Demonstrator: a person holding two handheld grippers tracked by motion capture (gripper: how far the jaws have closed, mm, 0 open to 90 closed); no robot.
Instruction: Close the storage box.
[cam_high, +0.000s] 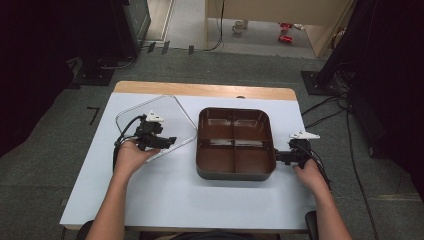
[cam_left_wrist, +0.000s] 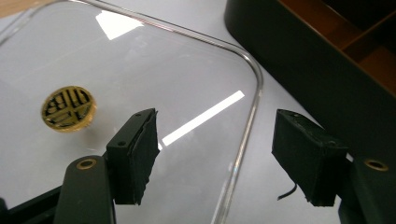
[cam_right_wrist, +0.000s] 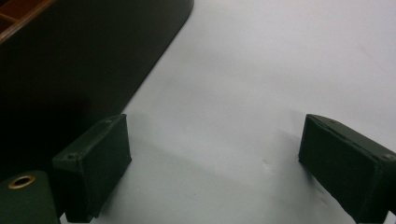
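High view first, taking the brown four-compartment tray (cam_high: 235, 172) as the landmark. Nearest, the person's forearms come up from the bottom edge. The left hand (cam_high: 131, 156) holds the left gripper (cam_high: 167, 142) to the left of the tray, over the near right part of the clear lid (cam_high: 167, 112), which lies flat on the white table (cam_high: 165, 200) just left of the tray; its right corner looks very close to the tray's wall, though I cannot tell whether they touch. The right hand (cam_high: 309, 172) holds the right gripper (cam_high: 276, 156) at the tray's right side, its tips just beside the near right corner.

Left gripper view: the two black pads (cam_left_wrist: 137, 156) stand spread apart, with nothing pinched. The lid's (cam_left_wrist: 140, 70) curved rim runs between them; one pad is over the clear panel, the other beyond the rim, toward the tray's dark outer wall (cam_left_wrist: 317, 79). Farther on, a round gold sticker (cam_left_wrist: 68, 108) with dark characters sits on the lid; the writing is stylised and I cannot read it.

Right gripper view: the pads (cam_right_wrist: 95, 170) are spread wide over the bare white table (cam_right_wrist: 261, 84), gripping nothing. The tray's dark wall (cam_right_wrist: 79, 70) rises beside one pad, close but apart from it.
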